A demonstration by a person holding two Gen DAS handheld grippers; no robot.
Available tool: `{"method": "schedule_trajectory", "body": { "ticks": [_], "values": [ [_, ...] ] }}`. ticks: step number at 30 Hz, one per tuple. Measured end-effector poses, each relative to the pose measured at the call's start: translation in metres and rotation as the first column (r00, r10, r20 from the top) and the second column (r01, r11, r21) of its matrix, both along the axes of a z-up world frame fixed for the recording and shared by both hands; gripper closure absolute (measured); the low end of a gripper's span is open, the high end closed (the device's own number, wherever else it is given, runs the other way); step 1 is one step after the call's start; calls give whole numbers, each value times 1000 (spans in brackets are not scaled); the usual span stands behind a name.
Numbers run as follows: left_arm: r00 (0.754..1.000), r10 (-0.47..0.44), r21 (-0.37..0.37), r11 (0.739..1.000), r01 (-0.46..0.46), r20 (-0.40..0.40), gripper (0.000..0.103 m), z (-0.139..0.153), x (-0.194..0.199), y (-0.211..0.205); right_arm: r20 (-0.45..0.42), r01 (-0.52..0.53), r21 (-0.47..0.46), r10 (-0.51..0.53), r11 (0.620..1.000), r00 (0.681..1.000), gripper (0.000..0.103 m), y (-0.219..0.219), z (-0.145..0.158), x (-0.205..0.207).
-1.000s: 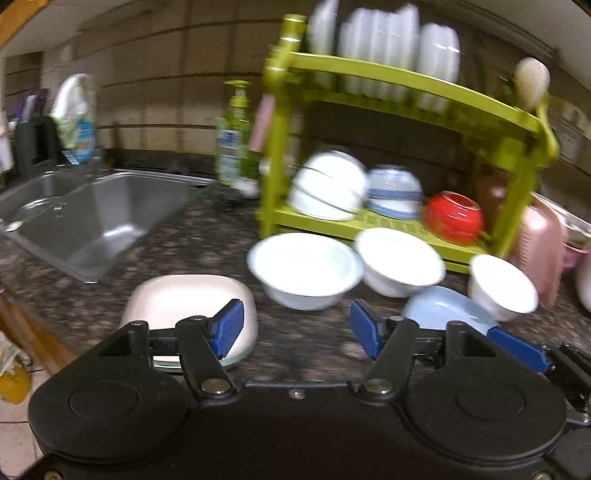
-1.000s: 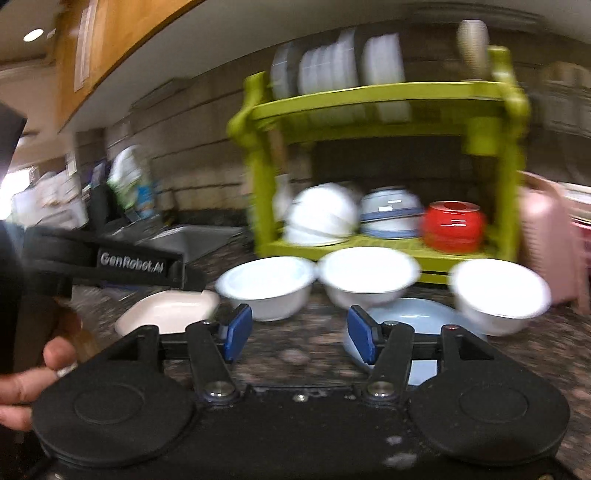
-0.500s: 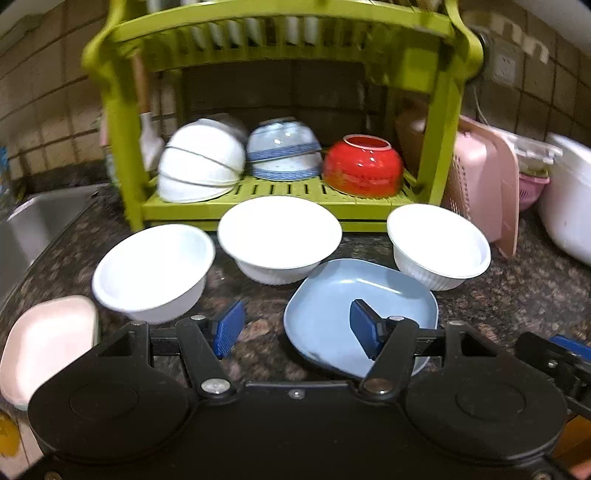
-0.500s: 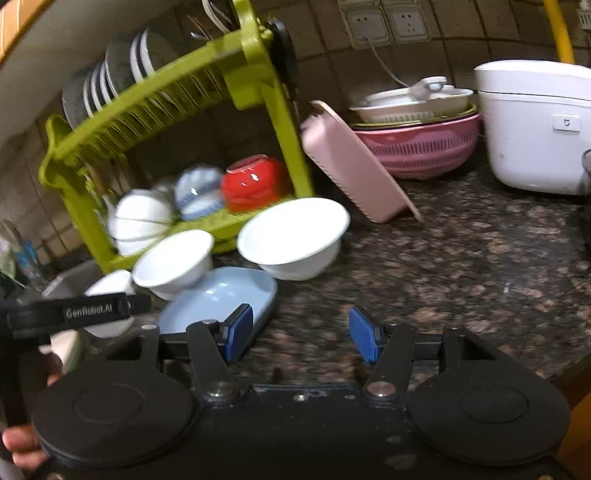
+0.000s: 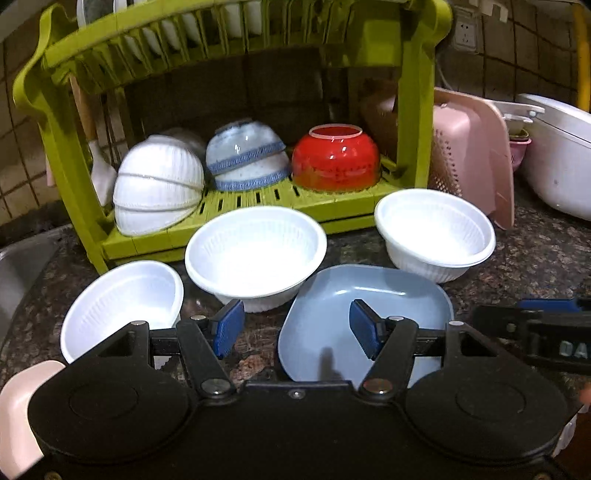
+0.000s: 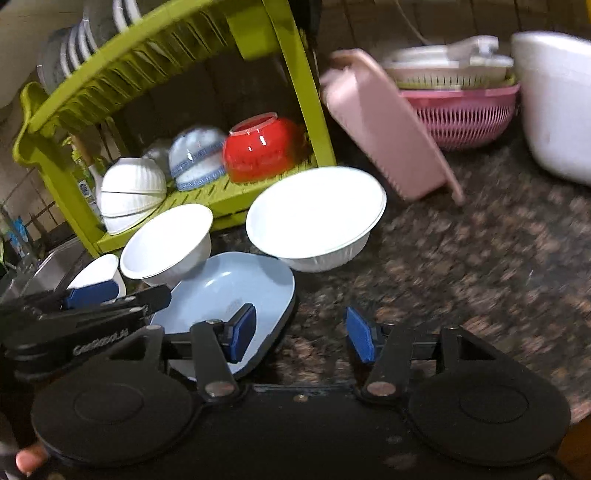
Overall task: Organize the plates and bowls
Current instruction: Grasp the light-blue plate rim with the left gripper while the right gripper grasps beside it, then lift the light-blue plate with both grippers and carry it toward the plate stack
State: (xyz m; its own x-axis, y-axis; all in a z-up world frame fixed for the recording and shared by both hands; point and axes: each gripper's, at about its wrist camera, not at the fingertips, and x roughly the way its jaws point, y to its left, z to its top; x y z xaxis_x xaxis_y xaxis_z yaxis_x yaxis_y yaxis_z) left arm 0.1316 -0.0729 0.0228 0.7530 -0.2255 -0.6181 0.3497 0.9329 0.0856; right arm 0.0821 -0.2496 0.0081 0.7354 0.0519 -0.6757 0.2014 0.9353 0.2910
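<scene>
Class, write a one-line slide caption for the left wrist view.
Open left gripper hovers over a blue plate among three white bowls before a green rack.

Blurred "GenRobot.AI" lettering marks the left gripper (image 6: 92,295).

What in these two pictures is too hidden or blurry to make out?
- Pale pink square plate, left wrist view: cut off by the picture's edge and the left gripper.
- White plates in the green rack's top tier, right wrist view: blurred, uncountable.
- Brown object behind the red bowl: shadowed, unidentifiable.
</scene>
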Motion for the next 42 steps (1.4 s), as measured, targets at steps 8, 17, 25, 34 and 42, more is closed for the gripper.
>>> {"method": "schedule_trajectory", "body": {
  "ticks": [8,17,25,34,42],
  "values": [
    [997,-45,-28,999,43,-70,37,-12,16,11,1,16,-12,-16,1000,1000,49,8,-18,18],
    [993,-58,-15,998,57,-107,45,-24,31,1,1,-6,-52,6,999,1000,49,16,-25,27],
    [979,4,-45,999,-14,-203,65,-38,51,3,-6,-32,-96,32,995,999,59,24,-31,35],
    [970,0,-63,998,-15,-242,78,-35,36,-2,-12,-62,-102,61,993,998,84,20,-32,30],
    [941,-55,-131,991,11,-334,79,-31,14,-3,-33,-83,-131,80,988,996,86,15,-32,6]
  ]
}}
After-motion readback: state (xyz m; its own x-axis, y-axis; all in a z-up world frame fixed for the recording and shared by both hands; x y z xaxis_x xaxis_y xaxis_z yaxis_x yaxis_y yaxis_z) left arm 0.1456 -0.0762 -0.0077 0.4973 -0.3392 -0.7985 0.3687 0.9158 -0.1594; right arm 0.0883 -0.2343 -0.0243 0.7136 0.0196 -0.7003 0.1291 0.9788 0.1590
